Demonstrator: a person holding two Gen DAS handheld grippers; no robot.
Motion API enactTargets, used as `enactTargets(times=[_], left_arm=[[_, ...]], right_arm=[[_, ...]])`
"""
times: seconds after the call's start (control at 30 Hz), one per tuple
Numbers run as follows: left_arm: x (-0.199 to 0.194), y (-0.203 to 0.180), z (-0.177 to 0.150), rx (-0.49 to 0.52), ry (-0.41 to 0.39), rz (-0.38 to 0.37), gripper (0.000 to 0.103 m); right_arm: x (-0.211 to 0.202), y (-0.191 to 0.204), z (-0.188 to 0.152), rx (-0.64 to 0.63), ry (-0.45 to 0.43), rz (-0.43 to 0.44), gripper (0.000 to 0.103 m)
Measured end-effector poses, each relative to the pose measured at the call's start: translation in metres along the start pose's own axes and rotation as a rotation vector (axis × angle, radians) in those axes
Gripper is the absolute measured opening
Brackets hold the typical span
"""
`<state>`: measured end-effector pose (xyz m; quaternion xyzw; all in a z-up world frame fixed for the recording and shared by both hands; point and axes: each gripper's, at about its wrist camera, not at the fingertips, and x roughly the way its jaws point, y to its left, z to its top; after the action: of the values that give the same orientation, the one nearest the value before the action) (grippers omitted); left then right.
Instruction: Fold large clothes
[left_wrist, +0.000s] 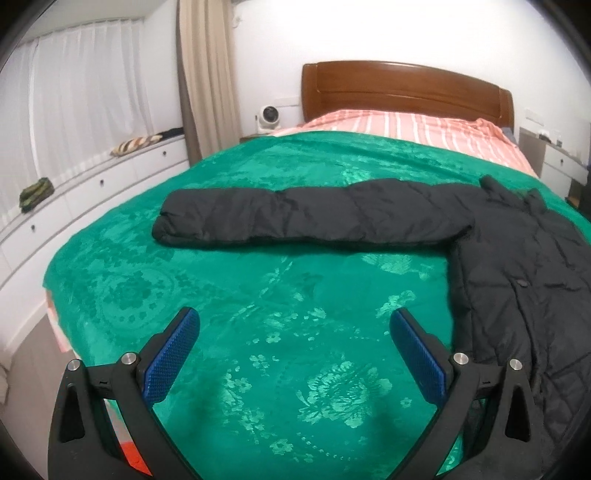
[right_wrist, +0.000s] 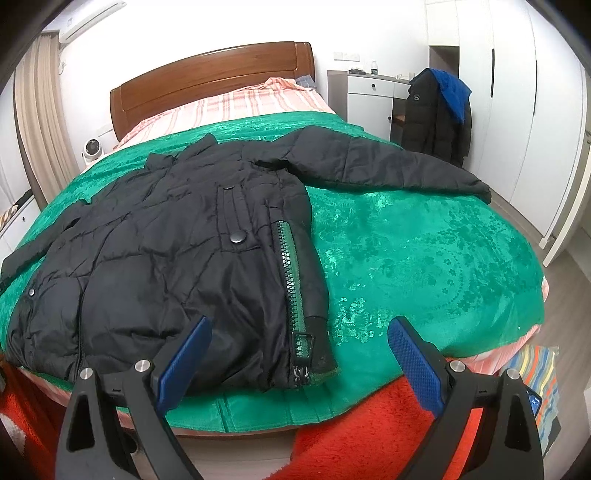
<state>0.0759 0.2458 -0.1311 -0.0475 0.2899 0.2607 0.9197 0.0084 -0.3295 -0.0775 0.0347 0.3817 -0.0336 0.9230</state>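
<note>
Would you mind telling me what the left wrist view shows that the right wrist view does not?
Only the left wrist view shows the white curtains, the drawers and the open left gripper.

Only the right wrist view shows the zip, the wardrobe, the dark coat hanging nearby and the open right gripper.

Both show the black jacket spread on the green blanket and the headboard.

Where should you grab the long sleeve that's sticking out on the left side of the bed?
Probably the cuff end of the sleeve. It lies straight and flat on the green blanket, far from the jacket's body, so lifting its free tip would fold it over. The left gripper, open and empty, would likely come down from the near-left side, pinching across the cuff.
</note>
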Motion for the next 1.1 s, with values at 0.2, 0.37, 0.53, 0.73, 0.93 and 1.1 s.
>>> enactTargets(times=[0.2, 0.37, 0.53, 0.73, 0.93, 1.1], left_arm=[[-0.002, 0.002, 0.001, -0.006, -0.013, 0.018, 0.103], [-0.006, 0.006, 0.002, -0.021, -0.027, 0.028, 0.103], [-0.009, 0.011, 0.004, -0.041, -0.038, 0.044, 0.103], [-0.007, 0.014, 0.004, -0.057, -0.035, 0.06, 0.103], [-0.009, 0.013, 0.004, -0.052, -0.039, 0.066, 0.103], [-0.012, 0.013, 0.004, -0.038, -0.042, 0.079, 0.103]], right_arm=[[0.0, 0.0, 0.0, 0.0, 0.001, 0.0, 0.095], [0.001, 0.001, -0.001, -0.003, 0.004, 0.0, 0.095], [0.001, 0.001, -0.001, -0.003, 0.005, 0.0, 0.095], [0.001, 0.002, 0.0, -0.004, 0.008, -0.001, 0.095], [0.004, 0.001, 0.002, -0.001, 0.023, 0.035, 0.095], [0.015, -0.048, 0.048, 0.099, -0.019, 0.163, 0.095]])
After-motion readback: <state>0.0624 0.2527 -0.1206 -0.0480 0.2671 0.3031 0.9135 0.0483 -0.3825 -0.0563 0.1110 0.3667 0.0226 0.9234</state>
